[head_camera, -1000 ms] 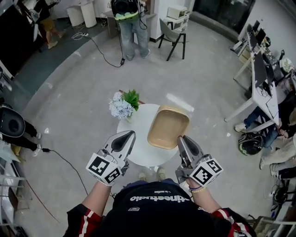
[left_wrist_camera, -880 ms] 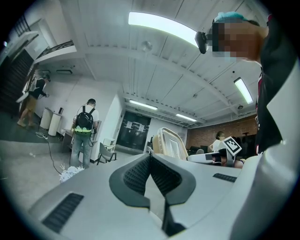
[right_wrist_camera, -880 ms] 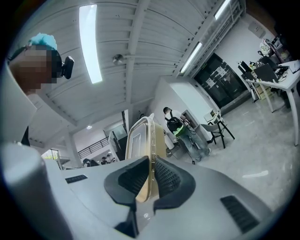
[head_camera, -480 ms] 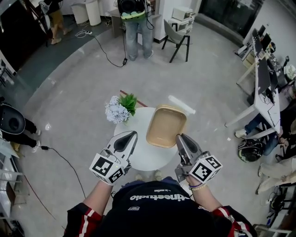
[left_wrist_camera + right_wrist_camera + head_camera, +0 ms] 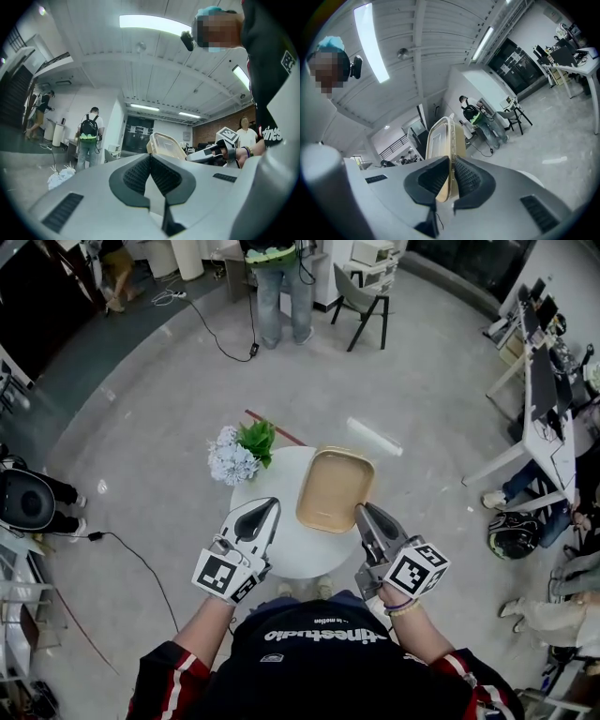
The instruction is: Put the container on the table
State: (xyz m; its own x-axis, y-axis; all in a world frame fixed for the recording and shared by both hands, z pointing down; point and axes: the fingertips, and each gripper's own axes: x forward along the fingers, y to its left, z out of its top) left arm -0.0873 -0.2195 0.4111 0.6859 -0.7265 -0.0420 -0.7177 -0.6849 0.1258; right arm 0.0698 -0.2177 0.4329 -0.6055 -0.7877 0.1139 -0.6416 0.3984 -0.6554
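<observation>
The container point(image 5: 334, 487) is a shallow tan tray with a clear rim, held over the right half of the round white table point(image 5: 277, 547). My right gripper point(image 5: 362, 513) is shut on its near edge; in the right gripper view the rim point(image 5: 449, 154) stands edge-on between the dark pads point(image 5: 469, 179). My left gripper point(image 5: 264, 507) hovers over the table's left part, shut and empty, its pads meeting point(image 5: 150, 158). In the left gripper view the container point(image 5: 165, 144) and the right gripper point(image 5: 210, 153) show to the right.
A bunch of white-blue flowers with green leaves point(image 5: 240, 454) stands at the table's far left edge. A person with a backpack point(image 5: 277, 282) and a chair point(image 5: 364, 292) are far off. Desks and seated people line the right side point(image 5: 548, 427). A cable point(image 5: 141, 563) crosses the floor on the left.
Both grippers and the container have sunk a little and shifted left, so the container sits further over the table. The right grip is unchanged and the left gripper stays shut.
</observation>
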